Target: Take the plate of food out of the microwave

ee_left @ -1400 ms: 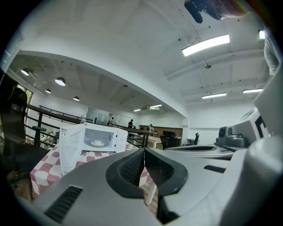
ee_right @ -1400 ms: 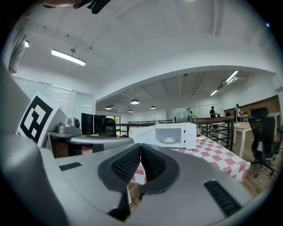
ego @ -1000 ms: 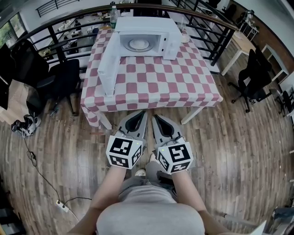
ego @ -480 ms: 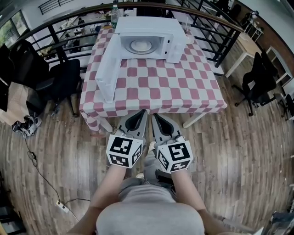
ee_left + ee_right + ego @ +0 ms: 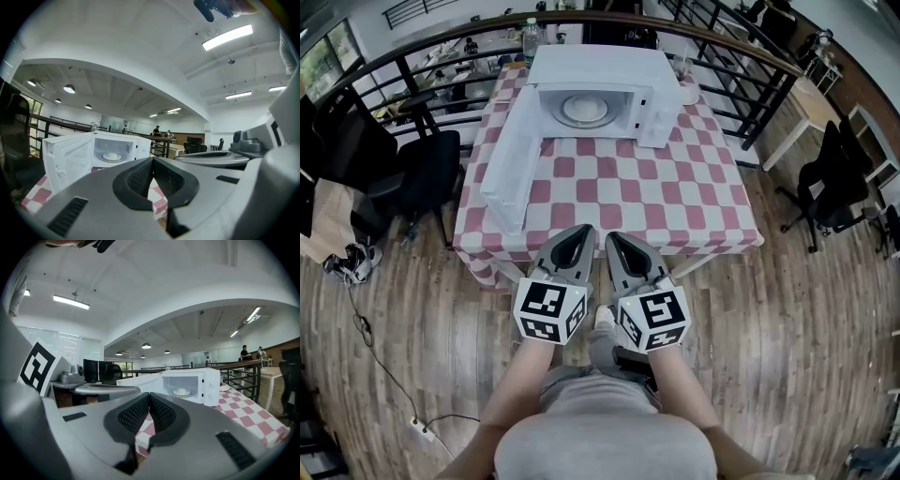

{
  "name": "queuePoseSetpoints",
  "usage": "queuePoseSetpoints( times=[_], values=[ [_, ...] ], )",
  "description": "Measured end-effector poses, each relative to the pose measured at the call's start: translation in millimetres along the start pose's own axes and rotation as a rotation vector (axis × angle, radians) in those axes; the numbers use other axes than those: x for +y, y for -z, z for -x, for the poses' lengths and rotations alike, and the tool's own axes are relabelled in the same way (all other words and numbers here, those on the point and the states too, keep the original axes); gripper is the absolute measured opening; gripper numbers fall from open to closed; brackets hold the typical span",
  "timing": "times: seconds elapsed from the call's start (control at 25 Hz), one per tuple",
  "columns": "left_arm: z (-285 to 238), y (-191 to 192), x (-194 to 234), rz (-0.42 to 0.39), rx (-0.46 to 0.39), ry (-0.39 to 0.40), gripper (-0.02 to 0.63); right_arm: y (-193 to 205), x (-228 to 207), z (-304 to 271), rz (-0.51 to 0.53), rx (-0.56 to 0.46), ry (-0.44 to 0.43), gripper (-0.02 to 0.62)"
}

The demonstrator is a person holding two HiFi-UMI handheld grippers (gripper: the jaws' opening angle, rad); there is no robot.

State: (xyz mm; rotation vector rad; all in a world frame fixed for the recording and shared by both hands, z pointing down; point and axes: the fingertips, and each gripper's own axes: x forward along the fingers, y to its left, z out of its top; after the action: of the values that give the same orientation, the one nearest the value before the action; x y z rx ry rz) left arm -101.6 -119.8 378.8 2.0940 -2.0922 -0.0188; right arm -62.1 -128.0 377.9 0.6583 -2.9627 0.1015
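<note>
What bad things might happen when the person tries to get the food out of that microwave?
1. The microwave door stands open, sticking out over the table on the left. The left gripper might bump it while reaching in.
2. The plate sits deep inside the microwave, and both the left gripper and the right gripper are shut. A hurried or shallow grip on its rim might tip the food off.

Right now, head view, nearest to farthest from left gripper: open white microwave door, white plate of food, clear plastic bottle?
1. Open white microwave door, left.
2. White plate of food, inside microwave.
3. Clear plastic bottle, behind microwave.
</note>
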Motion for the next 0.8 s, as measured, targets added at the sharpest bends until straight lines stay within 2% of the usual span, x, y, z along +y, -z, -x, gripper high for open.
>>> queuePoseSetpoints(
  times=[0.8],
  values=[
    [-131,-14,65,-0.007,0.033,-0.075,0.003,-11,-96,-118,-0.024,0.030,-0.056,0.026]
  ],
)
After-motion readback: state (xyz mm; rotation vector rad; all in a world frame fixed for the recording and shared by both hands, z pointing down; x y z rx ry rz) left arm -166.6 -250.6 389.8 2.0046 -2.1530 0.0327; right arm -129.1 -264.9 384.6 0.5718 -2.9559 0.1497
